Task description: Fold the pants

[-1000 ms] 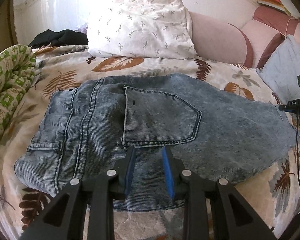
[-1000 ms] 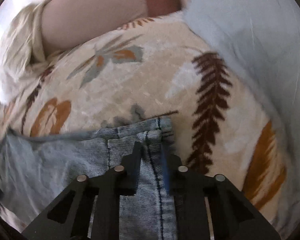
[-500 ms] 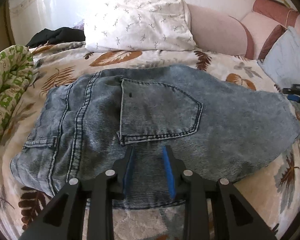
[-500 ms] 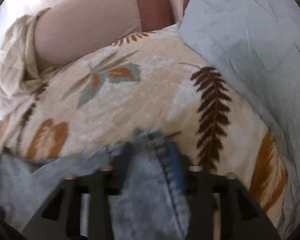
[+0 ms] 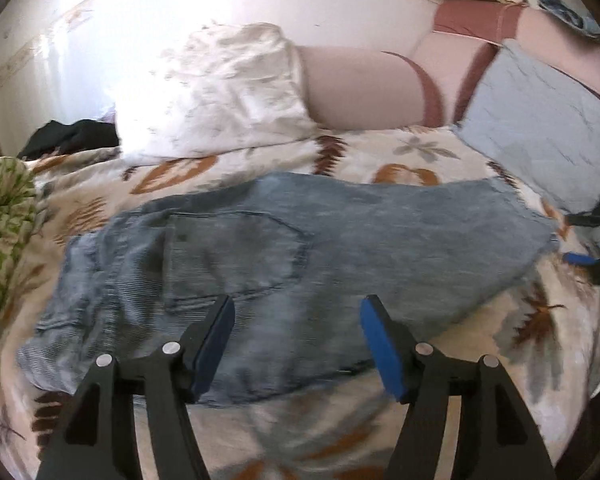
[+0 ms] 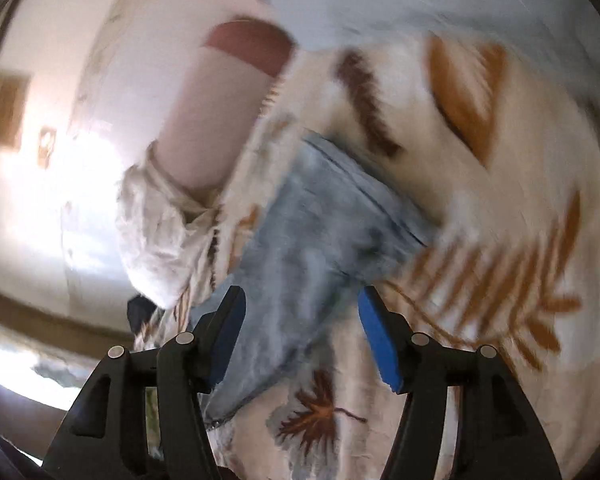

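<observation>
Left wrist view: left tool [image 5: 296, 340] was spread wide, grasping nothing, hovering over the near edge of the pants [image 5: 284, 256]. Pants lay flat on the bed [image 5: 540, 344], already doubled over: waistband at left, back pocket [image 5: 236, 256] facing up, fabric tapering to the right toward the blue-grey pillow [image 5: 548, 128]. Right tool's blue pad [image 5: 578, 258] was visible just off the pants' right edge, apart from the cloth. White pillow [image 5: 220, 92] and black garment [image 5: 72, 136] sat far left, clear of the work.

Right wrist view: heavy motion blur. Right tool [image 6: 300, 340] was also spread wide and empty, with the pants' right end [image 6: 320, 240] lying on the leaf-print cover beyond the pads.

Judgement: at least one fold looks done and laid down, both tools let go. Bundle is still long left to right, so probably one more fold across remains.
</observation>
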Tool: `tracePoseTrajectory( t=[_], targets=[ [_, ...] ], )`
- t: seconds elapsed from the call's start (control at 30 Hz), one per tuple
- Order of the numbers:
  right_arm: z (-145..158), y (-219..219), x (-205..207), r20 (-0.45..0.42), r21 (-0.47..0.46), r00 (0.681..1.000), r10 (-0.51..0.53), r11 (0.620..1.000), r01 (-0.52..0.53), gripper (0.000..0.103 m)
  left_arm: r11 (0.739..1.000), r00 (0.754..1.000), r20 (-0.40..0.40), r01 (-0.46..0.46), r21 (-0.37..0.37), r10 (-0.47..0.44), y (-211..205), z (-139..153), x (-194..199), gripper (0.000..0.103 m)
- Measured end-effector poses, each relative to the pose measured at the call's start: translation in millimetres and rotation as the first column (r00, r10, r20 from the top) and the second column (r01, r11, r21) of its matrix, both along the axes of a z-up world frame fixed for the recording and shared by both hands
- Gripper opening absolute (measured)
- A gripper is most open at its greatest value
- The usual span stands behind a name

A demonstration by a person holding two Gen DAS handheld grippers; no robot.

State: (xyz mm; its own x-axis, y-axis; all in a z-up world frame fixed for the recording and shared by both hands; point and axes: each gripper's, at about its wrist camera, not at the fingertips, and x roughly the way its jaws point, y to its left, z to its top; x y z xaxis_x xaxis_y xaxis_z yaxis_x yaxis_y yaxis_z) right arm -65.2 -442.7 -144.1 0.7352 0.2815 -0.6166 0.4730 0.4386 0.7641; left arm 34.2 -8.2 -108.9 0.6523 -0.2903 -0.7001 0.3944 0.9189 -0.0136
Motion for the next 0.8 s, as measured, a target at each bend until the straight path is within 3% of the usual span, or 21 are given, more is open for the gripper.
tracePoseTrajectory(
  t=[0.03,0.1,0.17,0.27,0.43,0.57,0.63,0.73,0.8],
  targets=[
    [-13,-2,2,-0.037,0.049,0.999,-0.009,0.999,0.011,0.059,1.000,1.000,-0.010,0.020,-0.008,-0.020,-7,2,-1,0.070],
    [-26,-5,6,-0.030,0.127,1.000,-0.007,0.992,0.011,0.059,0.998,0.998,-0.021,0.056,0.002,-0.056,-25,9,0,0.070],
    [-35,-8,9,-0.074,0.147,0.996,-0.042,0.988,0.052,0.061,0.994,0.994,-0.014,0.105,0.011,-0.105,-48,24,4,0.071],
    [-44,-14,16,-0.071,0.214,0.994,-0.084,0.972,0.097,0.062,0.980,0.980,0.030,0.194,0.051,-0.196,-88,51,13,0.078],
    [-47,-17,32,-0.081,0.194,0.988,-0.130,0.970,0.144,0.065,0.928,0.931,0.037,0.358,0.106,-0.363,-162,72,39,0.078],
    [-49,-20,40,-0.091,0.163,0.985,-0.149,0.973,0.162,0.064,0.882,0.887,-0.031,0.461,0.100,-0.461,-219,69,69,0.078],
    [-49,-21,41,-0.093,0.150,0.981,-0.169,0.972,0.182,0.055,0.861,0.865,-0.070,0.502,0.085,-0.498,-245,63,84,0.076],
    [-54,-25,40,-0.123,0.122,0.977,-0.176,0.974,0.191,0.029,0.812,0.805,-0.171,0.583,0.041,-0.569,-285,46,105,0.058],
    [-59,-29,38,-0.125,0.140,0.976,-0.179,0.970,0.196,0.025,0.786,0.773,-0.213,0.618,0.033,-0.598,-306,33,113,0.048]
  ],
)
